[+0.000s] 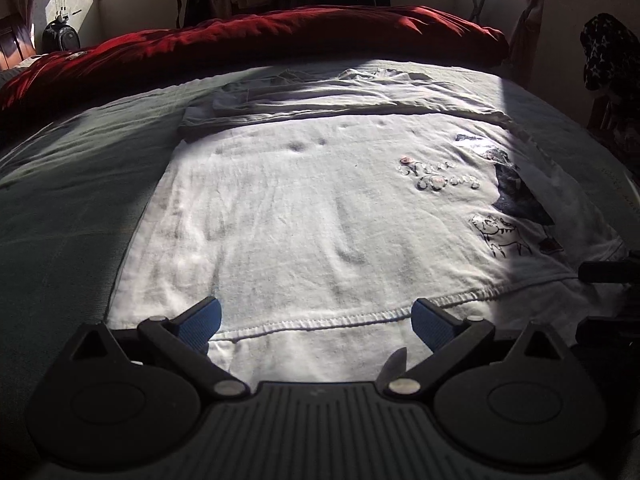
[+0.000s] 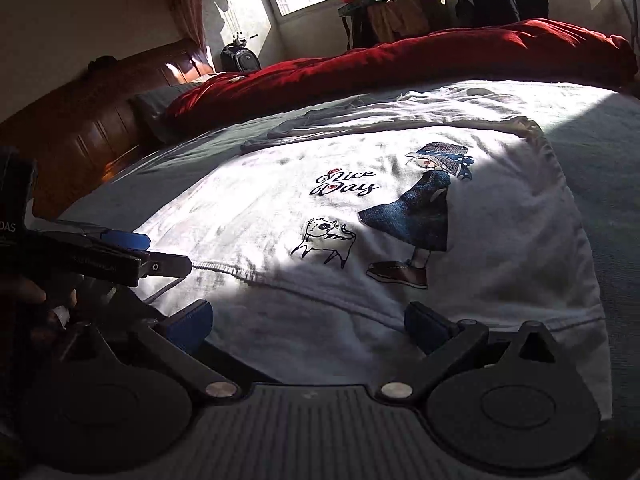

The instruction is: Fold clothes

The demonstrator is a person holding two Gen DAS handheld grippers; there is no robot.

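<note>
A white T-shirt lies flat on the bed, print side up, with a "Nice Day" text, a cat and a girl on it. Its far end is folded over in creased layers. My left gripper is open and low over the near stitched hem, one blue pad on each side of it. My right gripper is also open, over the near edge of the shirt right of the hem line. The left gripper shows at the left of the right wrist view, with a hand behind it.
A grey-green sheet covers the bed around the shirt. A red duvet is bunched along the far side. A wooden headboard stands at the left. Windows, a cluttered table and hanging clothes are beyond the bed.
</note>
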